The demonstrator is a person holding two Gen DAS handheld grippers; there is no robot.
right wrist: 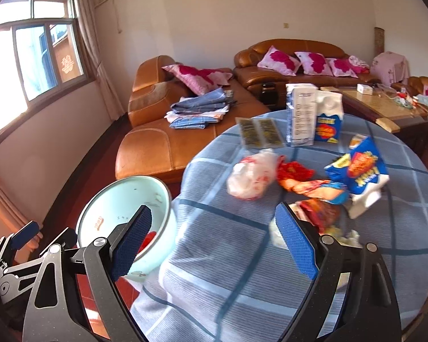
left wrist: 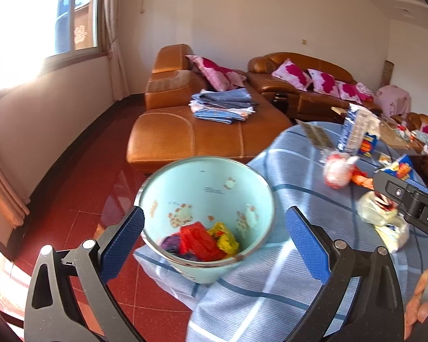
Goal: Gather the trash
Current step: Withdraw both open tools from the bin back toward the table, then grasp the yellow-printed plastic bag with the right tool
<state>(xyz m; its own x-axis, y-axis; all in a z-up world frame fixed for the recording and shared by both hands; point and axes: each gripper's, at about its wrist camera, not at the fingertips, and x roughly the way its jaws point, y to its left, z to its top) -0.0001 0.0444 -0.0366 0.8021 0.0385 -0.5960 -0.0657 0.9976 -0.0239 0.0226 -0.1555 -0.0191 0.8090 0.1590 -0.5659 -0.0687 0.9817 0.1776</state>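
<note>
A light blue trash bin (left wrist: 208,199) stands beside the round table, with red, yellow and purple wrappers (left wrist: 202,240) in its bottom. My left gripper (left wrist: 214,245) is open, its blue pads either side of the bin, not touching. The bin also shows in the right wrist view (right wrist: 122,202). My right gripper (right wrist: 214,242) is open and empty above the table's near edge. Trash lies on the blue checked tablecloth (right wrist: 228,256): a clear plastic bag (right wrist: 252,175), red and orange wrappers (right wrist: 308,182), a blue snack bag (right wrist: 359,168), and a crumpled wrapper (right wrist: 319,216) by the right finger.
A milk carton (right wrist: 301,114) and a small blue-white bag (right wrist: 329,119) stand at the table's far side beside a dark printed sheet (right wrist: 259,131). An orange leather sofa (right wrist: 162,142) with folded cloths stands behind. A low coffee table (right wrist: 385,108) stands at far right. The floor is red tile (left wrist: 80,228).
</note>
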